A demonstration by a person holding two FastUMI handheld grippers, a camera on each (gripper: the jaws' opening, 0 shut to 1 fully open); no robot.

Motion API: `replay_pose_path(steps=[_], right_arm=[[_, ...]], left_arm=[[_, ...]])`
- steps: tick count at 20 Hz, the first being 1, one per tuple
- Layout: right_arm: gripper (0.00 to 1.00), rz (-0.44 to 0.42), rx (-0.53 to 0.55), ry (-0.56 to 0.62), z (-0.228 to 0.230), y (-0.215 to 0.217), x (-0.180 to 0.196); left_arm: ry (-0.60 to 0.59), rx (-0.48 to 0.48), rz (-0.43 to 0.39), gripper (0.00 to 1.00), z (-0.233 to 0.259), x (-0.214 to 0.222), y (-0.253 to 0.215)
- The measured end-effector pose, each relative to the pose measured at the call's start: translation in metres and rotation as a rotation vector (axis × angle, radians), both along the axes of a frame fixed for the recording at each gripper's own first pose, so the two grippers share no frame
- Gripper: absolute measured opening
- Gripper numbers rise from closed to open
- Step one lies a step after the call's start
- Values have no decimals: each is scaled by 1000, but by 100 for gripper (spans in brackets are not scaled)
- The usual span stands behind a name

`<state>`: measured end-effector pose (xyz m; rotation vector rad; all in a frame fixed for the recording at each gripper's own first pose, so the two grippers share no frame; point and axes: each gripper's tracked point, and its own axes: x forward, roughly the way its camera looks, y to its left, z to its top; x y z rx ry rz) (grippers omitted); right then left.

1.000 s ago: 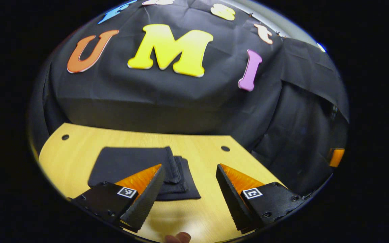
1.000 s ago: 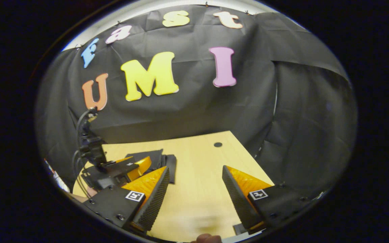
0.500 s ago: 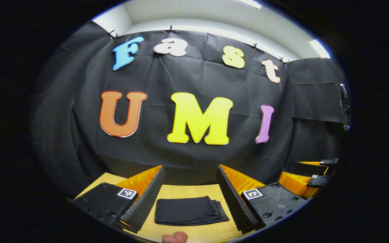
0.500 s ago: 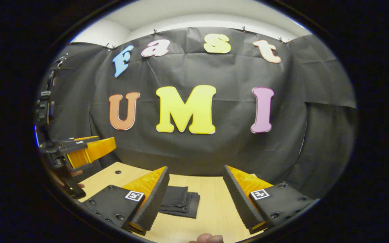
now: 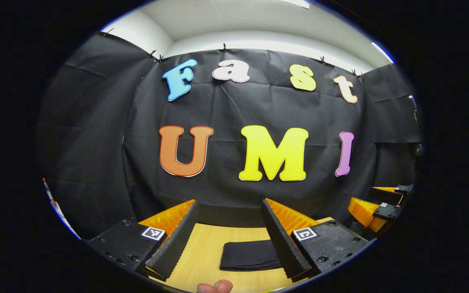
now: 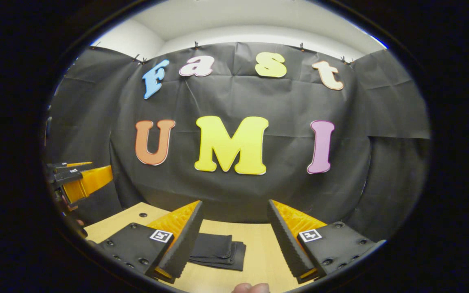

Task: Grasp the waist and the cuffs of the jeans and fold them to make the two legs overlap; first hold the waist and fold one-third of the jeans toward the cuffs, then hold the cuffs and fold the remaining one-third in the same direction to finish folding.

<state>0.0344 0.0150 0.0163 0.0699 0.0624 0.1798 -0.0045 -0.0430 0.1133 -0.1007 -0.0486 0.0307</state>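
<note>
The dark jeans (image 5: 248, 255) lie folded into a small flat stack on the wooden table (image 5: 202, 252). In the left gripper view the stack sits below and between my left gripper's fingers, partly behind the right one. My left gripper (image 5: 228, 203) hangs open above the table, holding nothing. In the right gripper view the jeans (image 6: 218, 250) rest beside the left finger, their layered edges facing right. My right gripper (image 6: 234, 203) is open too, raised over the table. Each gripper shows at the other view's side: the right gripper (image 5: 377, 203) and the left gripper (image 6: 77, 181).
Black cloth walls the booth behind and on both sides of the table. The table (image 6: 255, 244) has a small round hole (image 6: 142, 214) near its far left corner. A fingertip (image 5: 215, 287) shows at the bottom edge, and another fingertip (image 6: 250, 288) in the right gripper view.
Both grippers have lifted and tipped up from the table, so the wall now takes most of each view. The folded jeans stay put on the table. Both grippers stay open.
</note>
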Motion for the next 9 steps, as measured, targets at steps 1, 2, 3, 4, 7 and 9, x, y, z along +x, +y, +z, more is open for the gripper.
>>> replay_pose_path(steps=[1, 2, 3, 4, 7, 9], right_arm=[[94, 5, 1, -6, 1, 3, -4], [94, 6, -6, -12, 3, 6, -7], [94, 16, -9, -18, 3, 8, -9], [94, 28, -3, -23, 3, 14, -11], [96, 26, -10, -27, 4, 16, -10], [99, 20, 4, -27, 4, 16, -10]], left_arm=[[0, 5, 7, 98, -1, -2, 4], [-3, 3, 5, 98, 0, -2, 4], [1, 0, -2, 98, -1, -1, 3], [12, 0, -8, 98, -3, -1, 3], [32, -6, -23, 98, -5, -2, 5], [32, -5, -19, 98, 0, -2, 9]])
